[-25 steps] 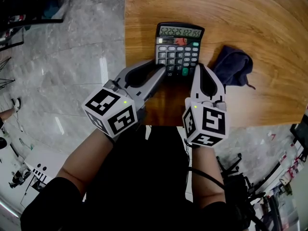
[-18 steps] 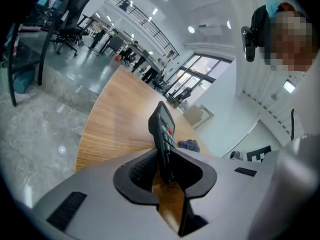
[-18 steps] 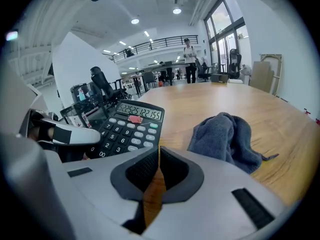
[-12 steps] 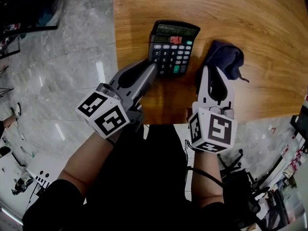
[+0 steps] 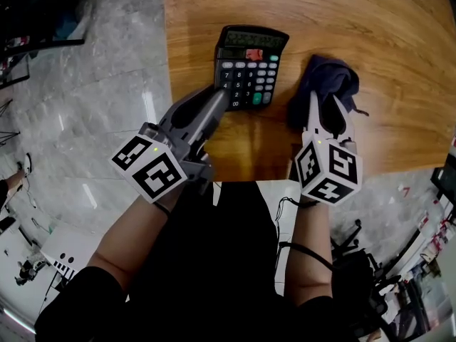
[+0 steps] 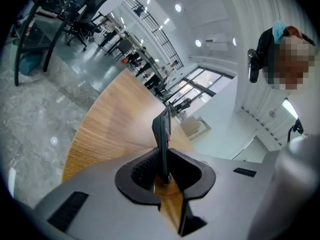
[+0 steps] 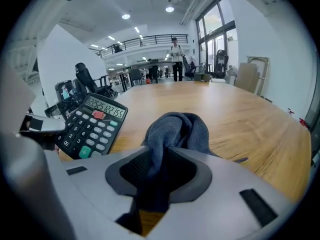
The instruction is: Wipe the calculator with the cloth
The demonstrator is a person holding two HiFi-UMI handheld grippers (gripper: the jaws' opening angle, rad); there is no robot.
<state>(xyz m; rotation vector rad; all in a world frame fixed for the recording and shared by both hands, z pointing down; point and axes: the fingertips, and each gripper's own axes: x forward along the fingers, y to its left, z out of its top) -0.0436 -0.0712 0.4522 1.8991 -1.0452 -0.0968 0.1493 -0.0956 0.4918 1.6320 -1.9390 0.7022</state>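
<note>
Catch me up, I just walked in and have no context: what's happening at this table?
A person is working at a wooden table with a gripper in each hand. The left gripper has just been closing its jaws and now clamps the near edge of the calculator. The right gripper has its jaws on a fold of the dark blue cloth, which lies bunched beside the calculator. No wiping has started yet.

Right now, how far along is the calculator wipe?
Done: the left gripper has just been closing its jaws, now clamped on the calculator at its near edge. In hand: the right gripper pinches the cloth, bunched beside the calculator. Remaining: all the wiping; no cloth on the keys yet.
</note>
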